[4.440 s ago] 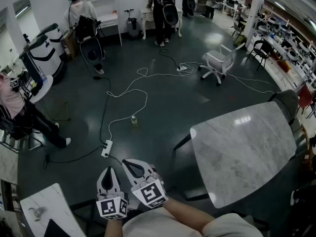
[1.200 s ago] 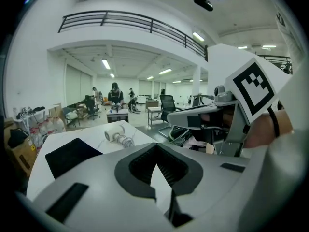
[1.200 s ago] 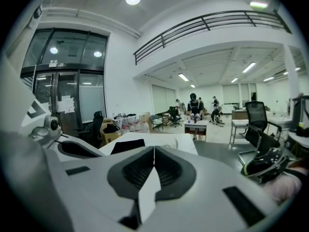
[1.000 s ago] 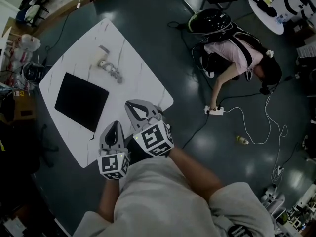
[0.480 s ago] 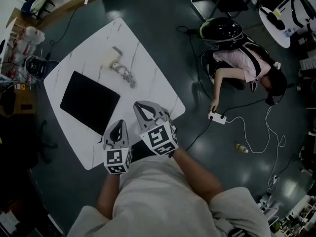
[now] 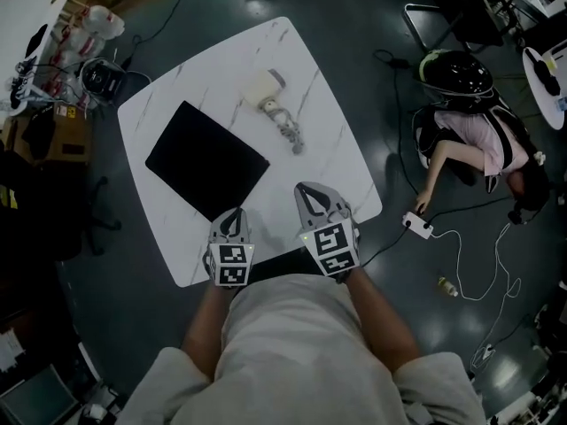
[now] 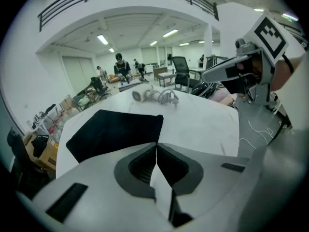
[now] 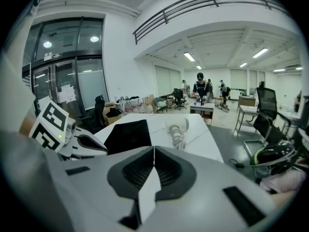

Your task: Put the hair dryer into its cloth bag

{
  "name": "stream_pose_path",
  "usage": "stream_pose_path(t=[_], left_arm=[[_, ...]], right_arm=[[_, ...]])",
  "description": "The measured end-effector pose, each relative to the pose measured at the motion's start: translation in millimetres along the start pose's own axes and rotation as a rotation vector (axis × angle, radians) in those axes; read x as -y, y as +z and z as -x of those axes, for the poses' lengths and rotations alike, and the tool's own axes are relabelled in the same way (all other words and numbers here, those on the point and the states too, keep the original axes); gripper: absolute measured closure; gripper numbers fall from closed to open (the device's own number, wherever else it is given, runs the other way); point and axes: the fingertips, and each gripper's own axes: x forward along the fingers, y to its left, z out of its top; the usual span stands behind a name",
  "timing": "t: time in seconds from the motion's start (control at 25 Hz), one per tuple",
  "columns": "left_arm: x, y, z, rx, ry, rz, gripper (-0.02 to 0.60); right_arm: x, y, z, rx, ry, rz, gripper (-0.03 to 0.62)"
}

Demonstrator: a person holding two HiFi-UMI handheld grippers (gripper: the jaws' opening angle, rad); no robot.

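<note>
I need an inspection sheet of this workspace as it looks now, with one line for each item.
Surface: white marble-pattern table.
Job's things: black cloth bag lying flat; hair dryer lying apart from it, further back.
Clutter: nothing seen on the table.
Grippers: left hand-held gripper and right hand-held gripper both shut and empty, over the table's near edge.
Cables: dryer's cord bunched beside the dryer; white power strip on the floor.
Surroundings: person crouching on the floor at right; white bags at upper left.
</note>
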Motion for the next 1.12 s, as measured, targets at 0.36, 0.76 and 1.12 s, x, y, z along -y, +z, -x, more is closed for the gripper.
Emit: stream_pose_path(t=[0.36,0.76,1.12], left_arm=[[-31,-59,-14,-0.210,-0.143,-0.089,0.413],[-39,-78,-37,-0.292,-0.176,-0.099,0.529],[-39,-36,-25,-0.162,-0.326,0.277,0.552]], right_arm=[[-7,-16,-14,-0.049,0.013,-0.006,0.577],[-11,-19,-16,-0.066,0.021,0.003,0.578],[-4,-23,-24,-0.080,0.020,-0.002,0.577]])
